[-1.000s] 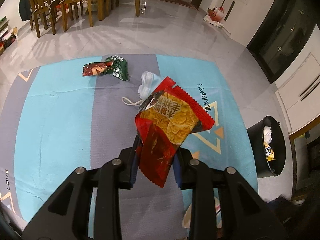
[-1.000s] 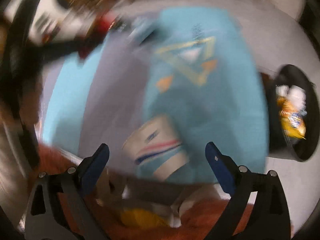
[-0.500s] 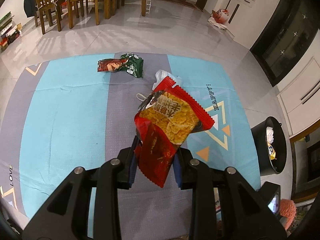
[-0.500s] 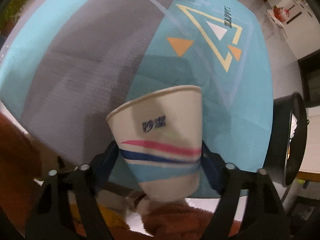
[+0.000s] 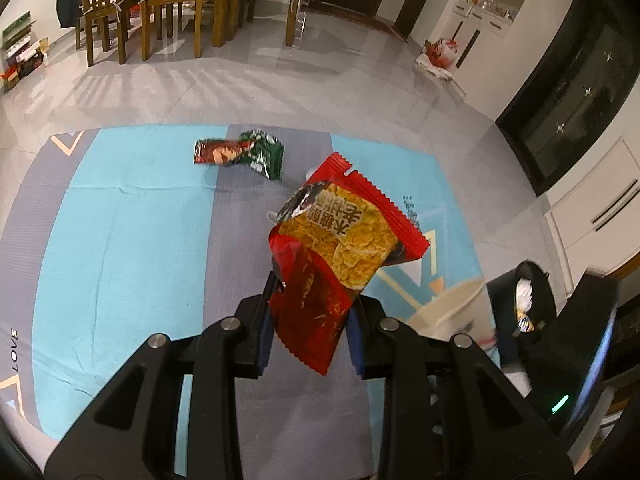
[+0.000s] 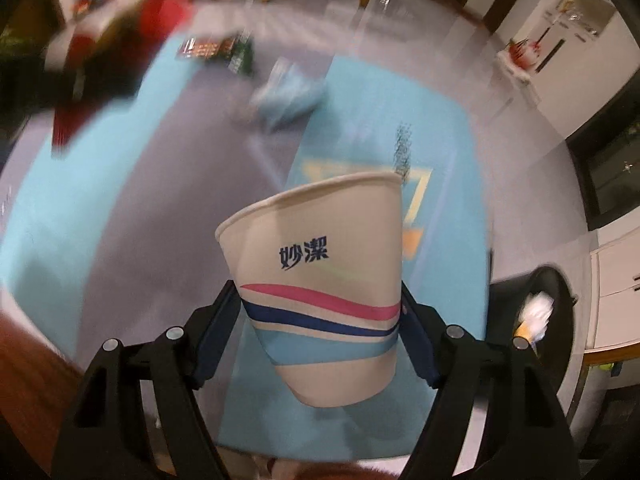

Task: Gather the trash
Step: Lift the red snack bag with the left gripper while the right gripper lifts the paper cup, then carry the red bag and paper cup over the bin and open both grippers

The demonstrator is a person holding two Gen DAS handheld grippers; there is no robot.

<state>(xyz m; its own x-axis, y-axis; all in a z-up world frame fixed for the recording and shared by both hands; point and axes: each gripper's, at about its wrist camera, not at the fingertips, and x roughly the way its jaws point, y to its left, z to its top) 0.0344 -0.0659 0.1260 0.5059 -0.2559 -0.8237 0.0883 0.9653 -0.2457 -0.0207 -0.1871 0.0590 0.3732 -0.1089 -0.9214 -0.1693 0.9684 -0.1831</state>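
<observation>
Trash, left wrist view: a red and yellow snack packet is pinched in the narrow left gripper above the blue and grey mat, as a second ago, with a green and red wrapper left lying farther off and the black bin near at right. Right wrist view: a paper cup, loose between wide jaws a second ago, is now clamped in the right gripper, whose jaws have just been closing, and is lifted clear of the mat; the bin stands near at right, so both pieces appear ready for carrying over and dropping in.
</observation>
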